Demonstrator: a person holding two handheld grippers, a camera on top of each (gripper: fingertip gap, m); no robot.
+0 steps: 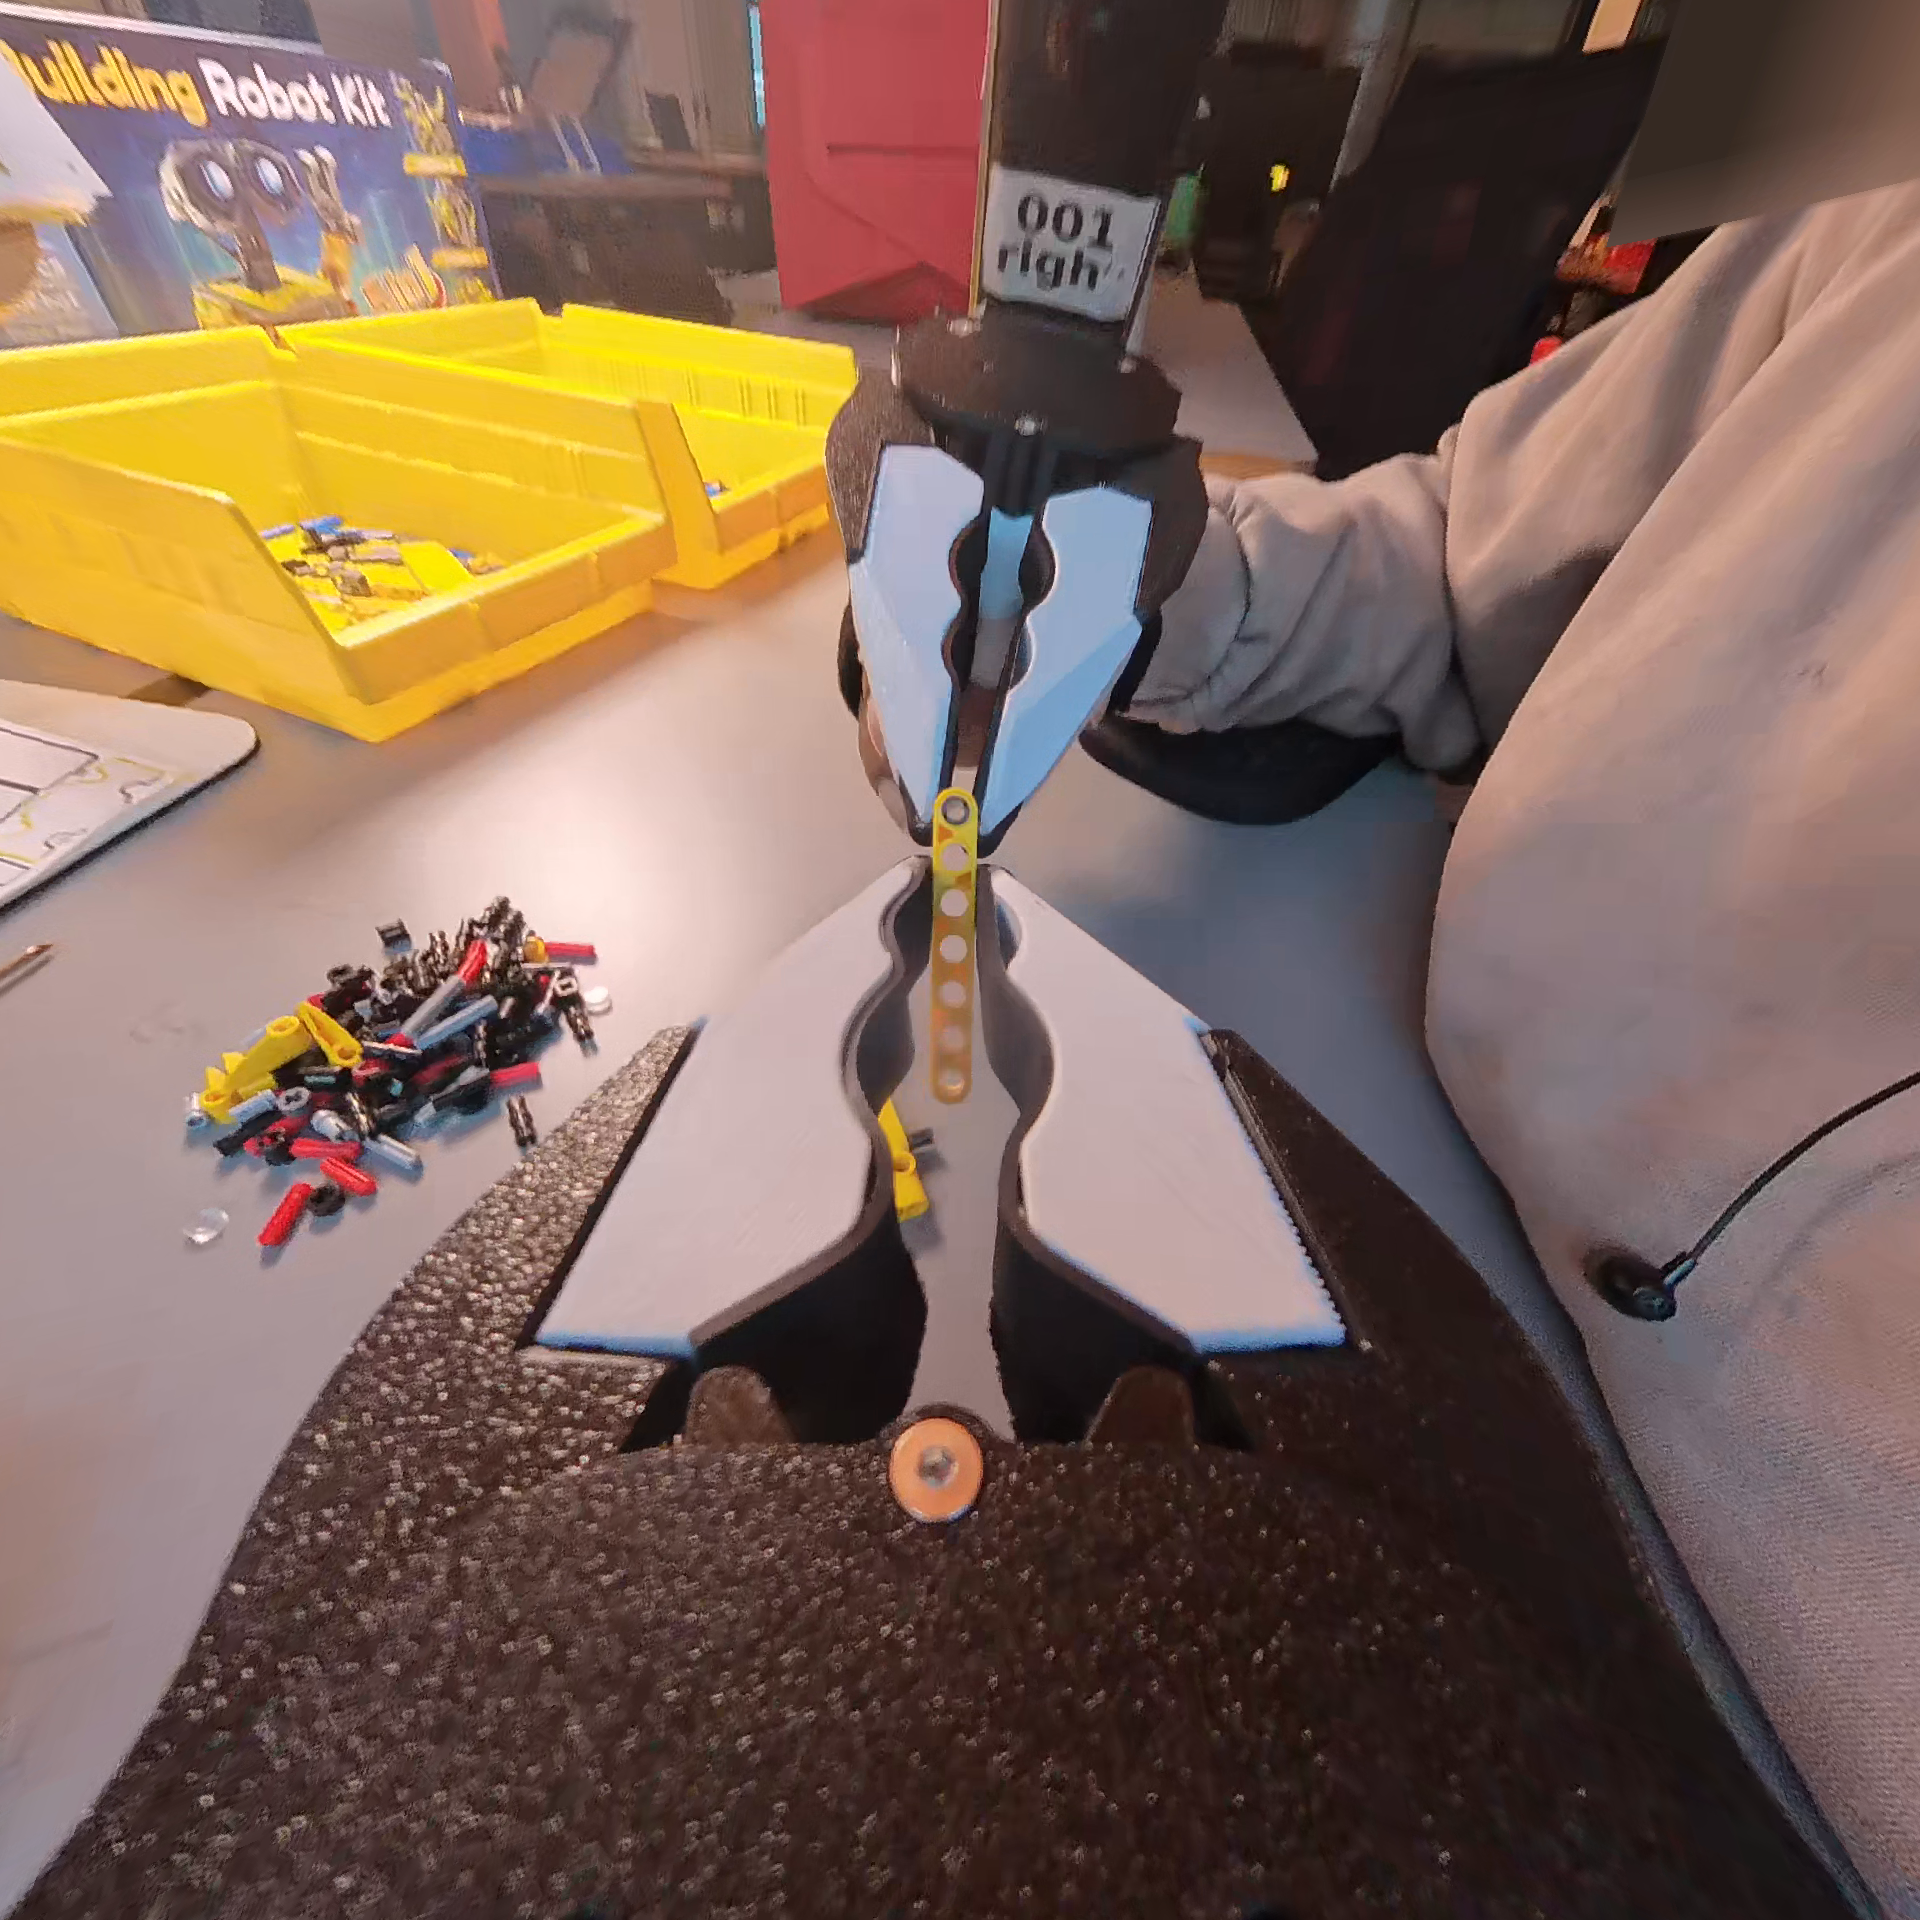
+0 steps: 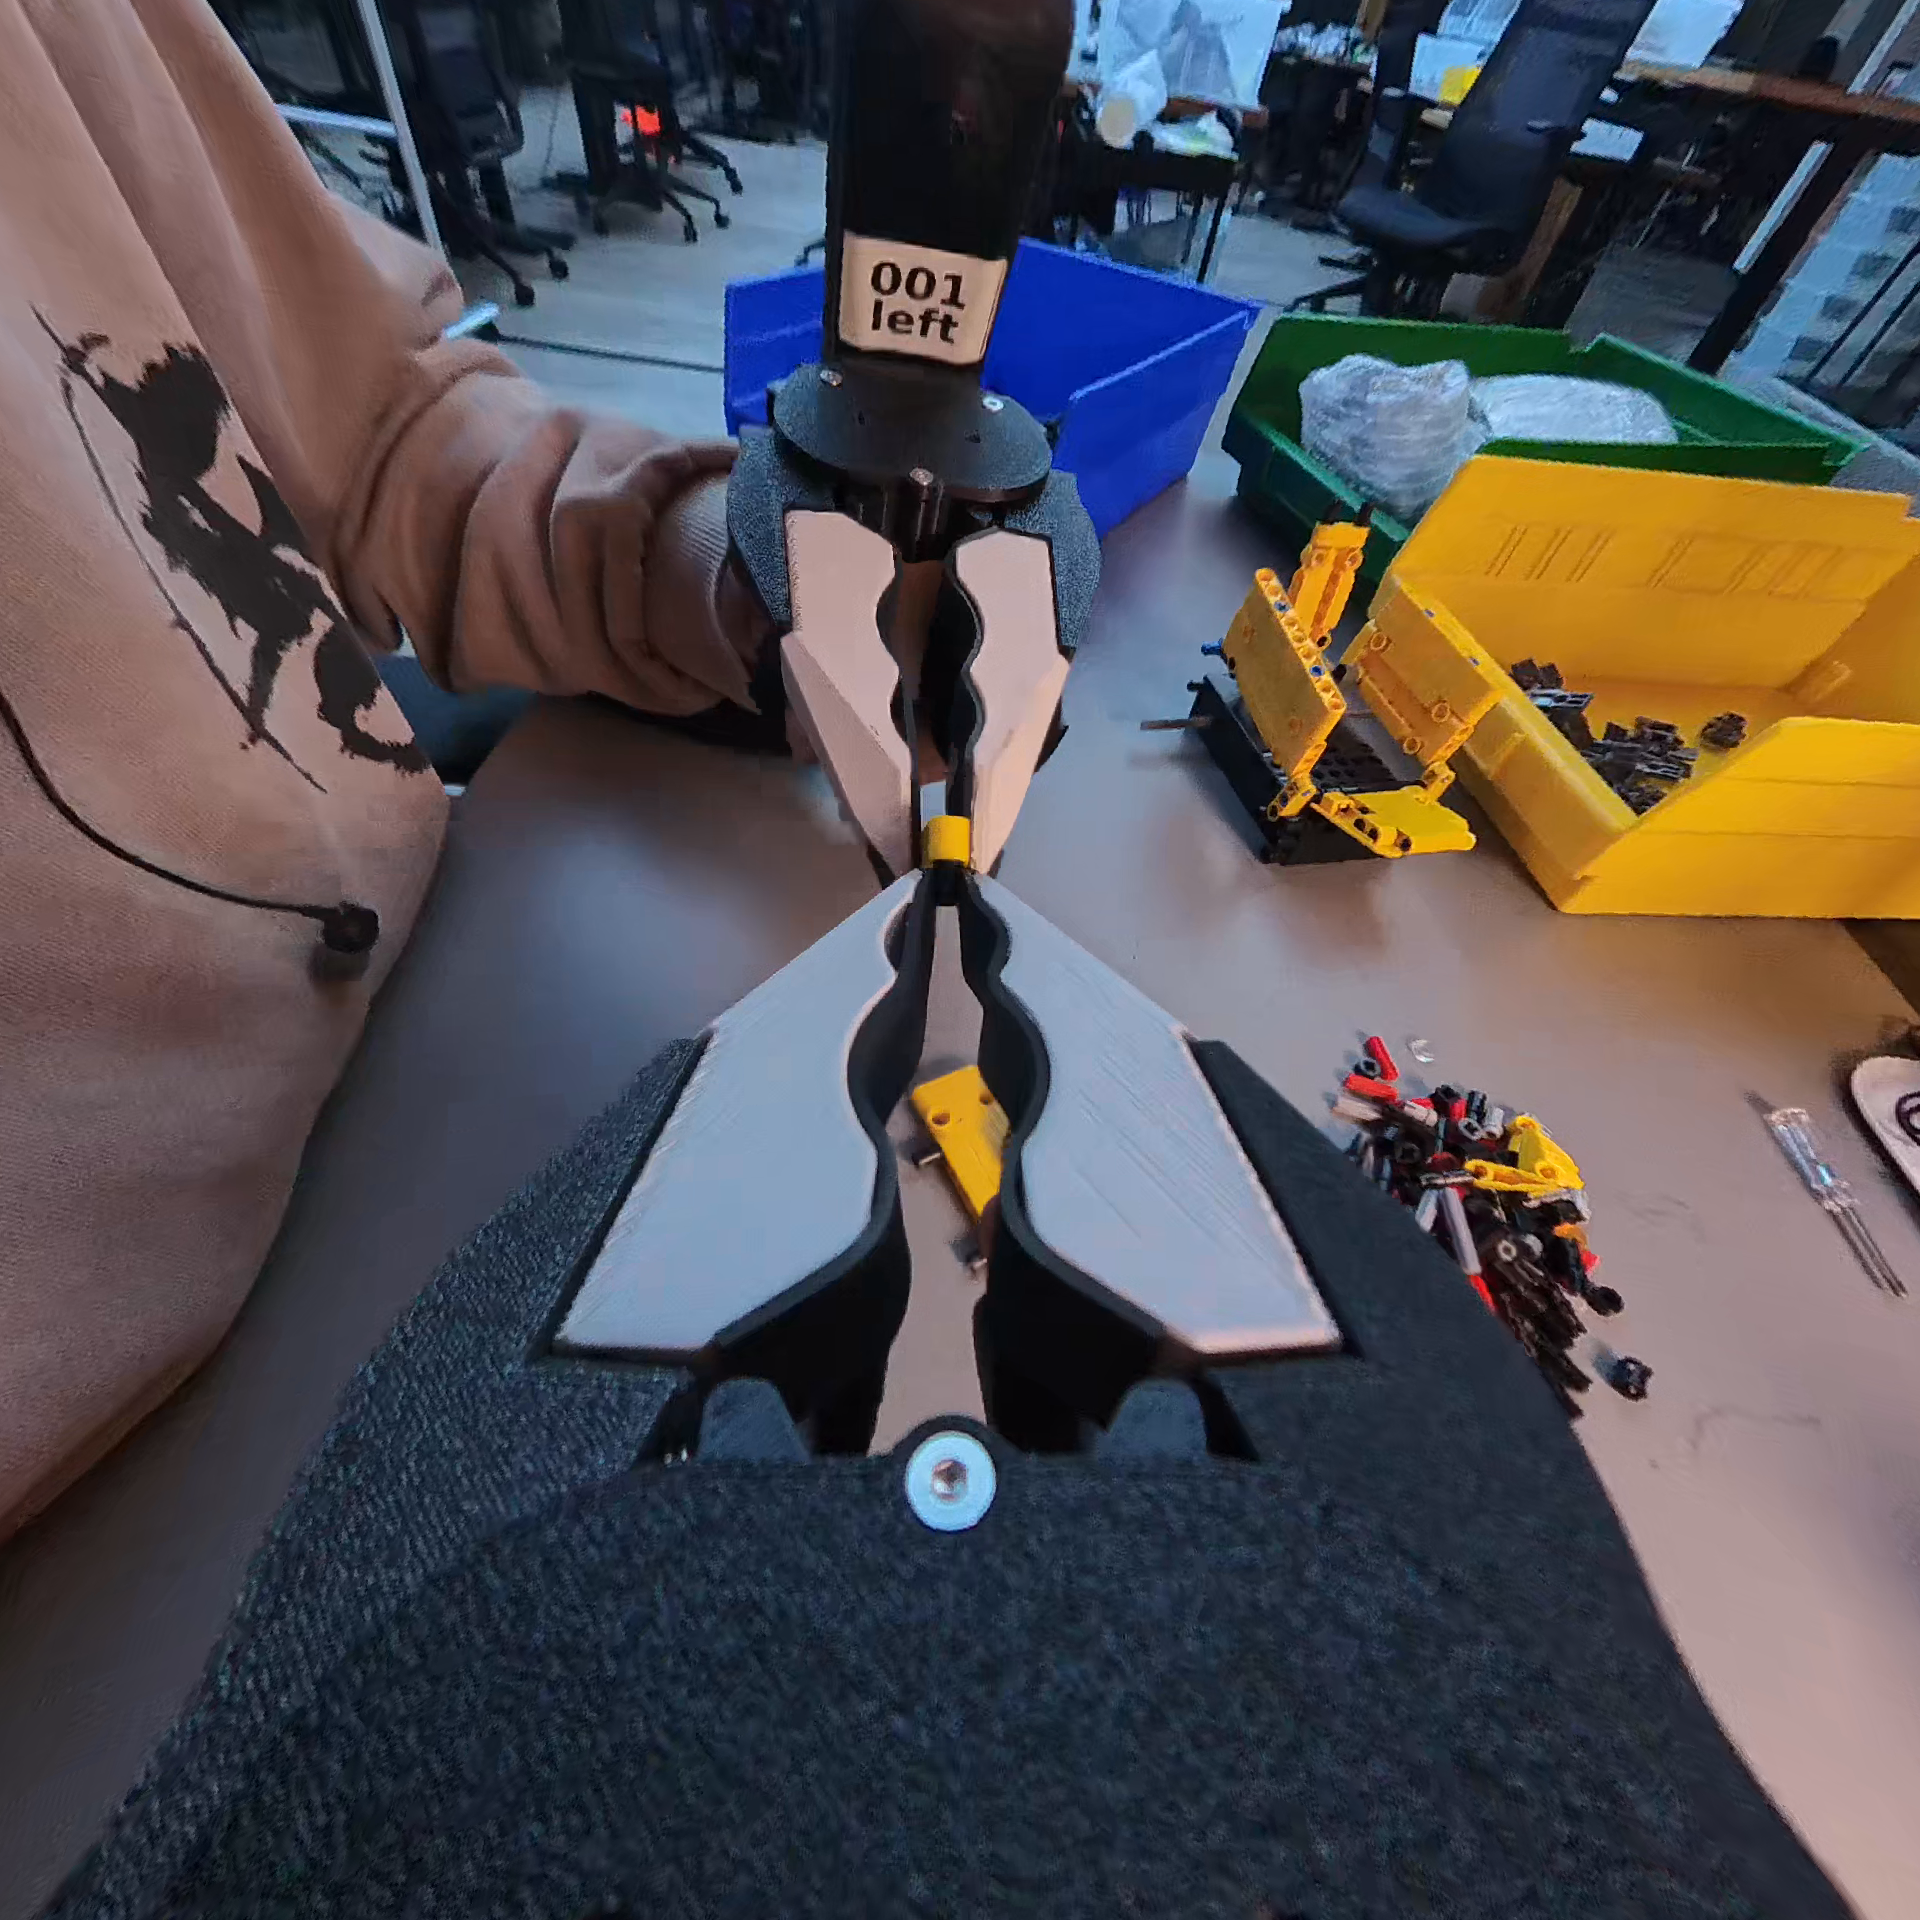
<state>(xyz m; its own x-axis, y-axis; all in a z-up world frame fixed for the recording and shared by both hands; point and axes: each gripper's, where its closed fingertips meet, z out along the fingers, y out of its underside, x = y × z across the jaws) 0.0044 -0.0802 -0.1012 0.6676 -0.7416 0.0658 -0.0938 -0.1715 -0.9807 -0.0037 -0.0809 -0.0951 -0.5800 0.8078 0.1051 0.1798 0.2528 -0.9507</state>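
Left tongs [image 1: 951, 868] nearly shut, pinching yellow beam [image 1: 951, 987] near its far end, up in the air over the surface [image 1: 675, 831]. Right tongs [image 2: 943, 883] closed to a sliver, tip to tip with the left, right at the beam's end hole; gripping the beam or some small dark bit there, cannot tell. Likely risks: thin pinch at one end only, so possible pivot or slip of the beam under any sideways push from the opposing tips; possible drop onto the loose yellow piece [image 2: 961, 1132] lying just below; tips colliding if misaligned. Left view only: full hole-lined face of the beam, kit box [image 1: 239, 166], two yellow bins [image 1: 312, 520]. Right view only: beam reduced to a small yellow end, half-built model [image 2: 1340, 717], blue bin [image 2: 1122, 353], green bin [image 2: 1538, 364], screwdriver [image 2: 1829, 1195]. Parts pile [image 1: 395, 1049] in both.
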